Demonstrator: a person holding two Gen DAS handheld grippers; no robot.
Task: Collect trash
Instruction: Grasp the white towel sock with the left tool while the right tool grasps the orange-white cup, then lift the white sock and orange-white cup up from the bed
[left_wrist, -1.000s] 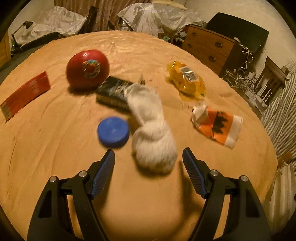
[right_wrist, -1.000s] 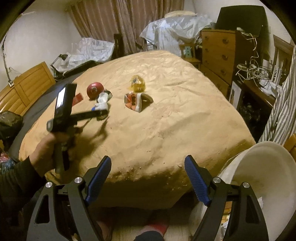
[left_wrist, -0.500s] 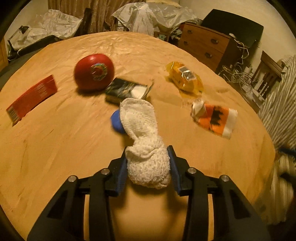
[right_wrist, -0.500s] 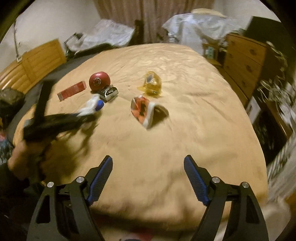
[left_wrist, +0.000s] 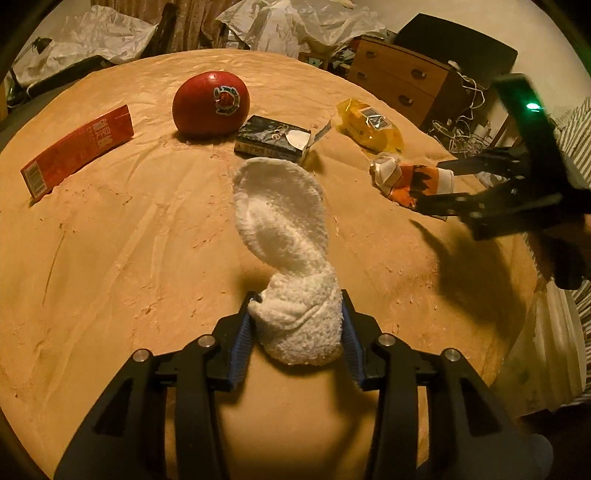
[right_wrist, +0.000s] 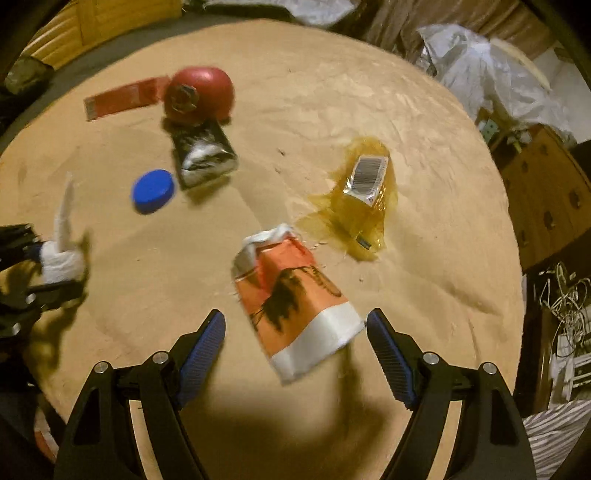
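Several scraps litter tan bedspread (left_wrist: 122, 236) — wooden dresser (left_wrist: 402, 79) beyond.

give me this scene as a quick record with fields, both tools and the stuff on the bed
surface: tan bedspread
left tool: shut on the white sock, its jaws have just been closing
right tool: open, over the orange and white carton, pads not pressing it
blue cap: loose, beside the dark packet
red ball: behind the dark packet
red box: flat, far left in the left view
yellow wrapper: beyond the carton
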